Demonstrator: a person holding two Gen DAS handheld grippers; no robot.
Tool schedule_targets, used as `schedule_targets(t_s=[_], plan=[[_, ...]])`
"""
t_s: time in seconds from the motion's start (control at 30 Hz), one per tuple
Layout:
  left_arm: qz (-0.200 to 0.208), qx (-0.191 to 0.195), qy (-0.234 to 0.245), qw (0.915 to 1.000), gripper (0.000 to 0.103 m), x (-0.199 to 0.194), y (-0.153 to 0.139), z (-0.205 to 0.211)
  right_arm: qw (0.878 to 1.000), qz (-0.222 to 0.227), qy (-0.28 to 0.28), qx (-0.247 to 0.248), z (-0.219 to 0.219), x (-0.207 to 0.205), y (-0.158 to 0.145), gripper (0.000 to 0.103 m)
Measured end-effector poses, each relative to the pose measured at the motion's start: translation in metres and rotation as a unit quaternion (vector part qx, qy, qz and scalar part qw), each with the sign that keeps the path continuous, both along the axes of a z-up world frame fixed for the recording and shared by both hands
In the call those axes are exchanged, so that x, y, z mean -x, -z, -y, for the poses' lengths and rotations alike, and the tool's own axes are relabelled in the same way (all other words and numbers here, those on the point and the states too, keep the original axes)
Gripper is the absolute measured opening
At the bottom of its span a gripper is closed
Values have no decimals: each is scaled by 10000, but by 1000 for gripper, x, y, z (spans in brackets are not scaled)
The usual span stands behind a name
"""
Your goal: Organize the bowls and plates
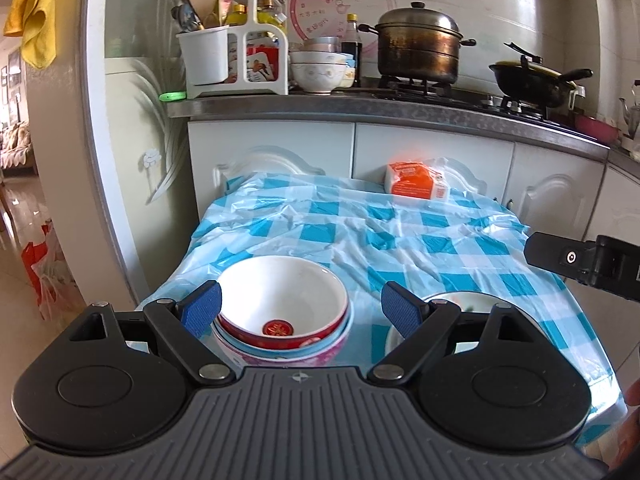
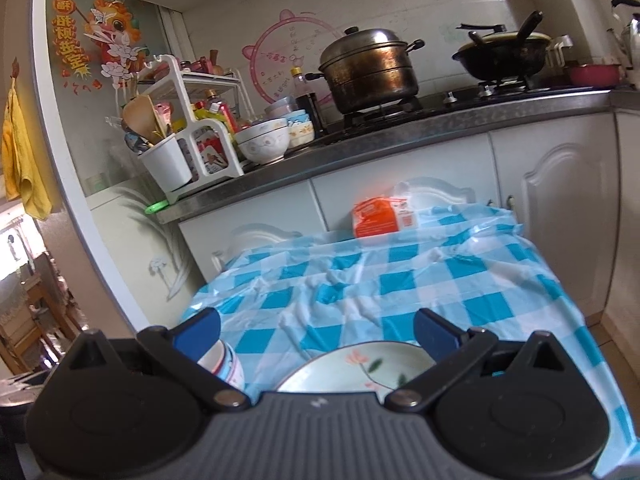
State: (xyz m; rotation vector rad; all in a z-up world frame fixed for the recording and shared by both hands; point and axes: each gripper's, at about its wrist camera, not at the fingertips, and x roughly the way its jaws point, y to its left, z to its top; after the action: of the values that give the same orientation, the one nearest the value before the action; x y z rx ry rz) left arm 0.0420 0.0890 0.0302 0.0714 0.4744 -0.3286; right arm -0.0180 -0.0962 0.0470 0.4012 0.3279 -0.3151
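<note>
A stack of bowls (image 1: 282, 312) stands near the front left of the blue-checked table (image 1: 360, 232): a red-rimmed white bowl on top, nested in a blue one and a pink flowered one. My left gripper (image 1: 300, 310) hovers over it, open wide, its blue pads clear of the rims. To the right lies a white plate with a flower pattern (image 2: 360, 366), partly hidden behind the gripper bodies. My right gripper (image 2: 318, 330) hangs open above that plate, holding nothing. The bowl stack (image 2: 226, 364) shows at its left finger. The right gripper's finger (image 1: 568, 258) enters the left wrist view from the right.
An orange and white carton (image 1: 418, 182) stands at the table's far edge against white cabinets. On the counter behind are a utensil rack (image 1: 236, 44), stacked bowls (image 1: 320, 68), a steamer pot (image 1: 418, 46) and a black wok (image 1: 532, 80). A doorway lies left.
</note>
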Motion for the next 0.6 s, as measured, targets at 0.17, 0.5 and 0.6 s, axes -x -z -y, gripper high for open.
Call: schedule_targets(t_s=[0.17,0.5,0.6], plan=[[86,-94,-17,9999,103,12,-2,5,9997,-67,193,94,-2,11,-2,102],[59,-88,133,9999,103,25,-1,4,9984,-108,472,279,-9,31,-2,102],[0,-17,182,9998,103,27,-1,2,9978,-98,534,379,-11,36,-1,102]])
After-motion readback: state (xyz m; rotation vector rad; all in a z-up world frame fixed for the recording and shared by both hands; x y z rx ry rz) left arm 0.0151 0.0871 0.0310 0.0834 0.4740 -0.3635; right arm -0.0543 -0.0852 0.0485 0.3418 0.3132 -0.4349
